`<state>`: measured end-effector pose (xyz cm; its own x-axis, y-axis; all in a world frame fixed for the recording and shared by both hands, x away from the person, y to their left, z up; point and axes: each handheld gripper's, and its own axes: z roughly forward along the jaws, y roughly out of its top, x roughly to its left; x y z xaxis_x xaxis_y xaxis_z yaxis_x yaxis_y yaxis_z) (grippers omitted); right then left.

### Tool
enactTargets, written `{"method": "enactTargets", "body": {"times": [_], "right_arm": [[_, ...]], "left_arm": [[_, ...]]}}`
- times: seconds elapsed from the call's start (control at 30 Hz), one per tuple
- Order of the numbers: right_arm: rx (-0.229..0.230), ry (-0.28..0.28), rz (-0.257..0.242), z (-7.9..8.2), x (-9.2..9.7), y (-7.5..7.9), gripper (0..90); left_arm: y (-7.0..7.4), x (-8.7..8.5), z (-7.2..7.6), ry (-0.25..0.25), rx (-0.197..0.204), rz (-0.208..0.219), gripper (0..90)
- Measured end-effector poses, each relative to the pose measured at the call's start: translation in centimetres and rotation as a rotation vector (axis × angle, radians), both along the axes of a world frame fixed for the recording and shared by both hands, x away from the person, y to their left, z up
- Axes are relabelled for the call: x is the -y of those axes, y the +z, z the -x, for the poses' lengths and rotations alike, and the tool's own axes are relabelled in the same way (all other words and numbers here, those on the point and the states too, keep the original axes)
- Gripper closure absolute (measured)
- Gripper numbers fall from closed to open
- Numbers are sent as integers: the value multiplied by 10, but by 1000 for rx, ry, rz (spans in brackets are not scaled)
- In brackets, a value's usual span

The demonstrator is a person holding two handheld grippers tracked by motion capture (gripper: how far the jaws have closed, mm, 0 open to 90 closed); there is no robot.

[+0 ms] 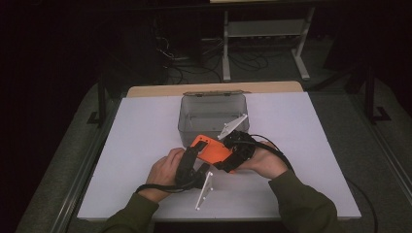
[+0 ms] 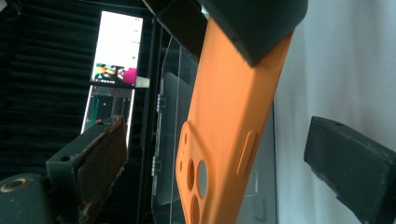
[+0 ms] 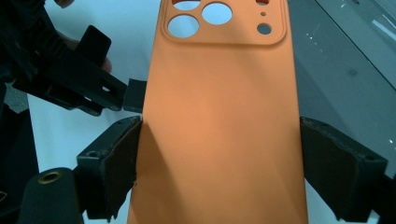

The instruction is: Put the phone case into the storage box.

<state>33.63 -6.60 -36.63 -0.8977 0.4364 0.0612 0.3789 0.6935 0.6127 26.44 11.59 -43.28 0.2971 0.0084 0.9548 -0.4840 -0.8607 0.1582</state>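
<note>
Right gripper [image 3: 219, 154] grips orange phone case [image 3: 219, 121] by its long edges; left gripper [image 2: 215, 158] loose around it.

Case held above the white table [image 1: 145, 145], just in front of the clear plastic box [image 1: 214, 114], camera-cutout end pointing away from the right gripper. Right pads press both sides of the case. Left gripper's jaws stand apart, case passing between them with gaps either side, not pinched. Both hands close together, near table centre.
</note>
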Motion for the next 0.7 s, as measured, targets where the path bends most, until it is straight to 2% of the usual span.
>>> {"method": "enactTargets", "body": {"times": [0.13,0.33,0.5,0.7], "right_arm": [[-2,4,1,0,-1,-1,155],[-3,4,-3,0,0,-1,155],[-1,4,-4,1,0,-1,155],[-2,7,0,1,-2,-1,155]], "left_arm": [[-2,1,0,6,13,-6,69],[-5,4,1,-6,40,-15,137],[-9,5,1,-12,59,-38,149],[-11,5,3,-23,72,-44,217]]}}
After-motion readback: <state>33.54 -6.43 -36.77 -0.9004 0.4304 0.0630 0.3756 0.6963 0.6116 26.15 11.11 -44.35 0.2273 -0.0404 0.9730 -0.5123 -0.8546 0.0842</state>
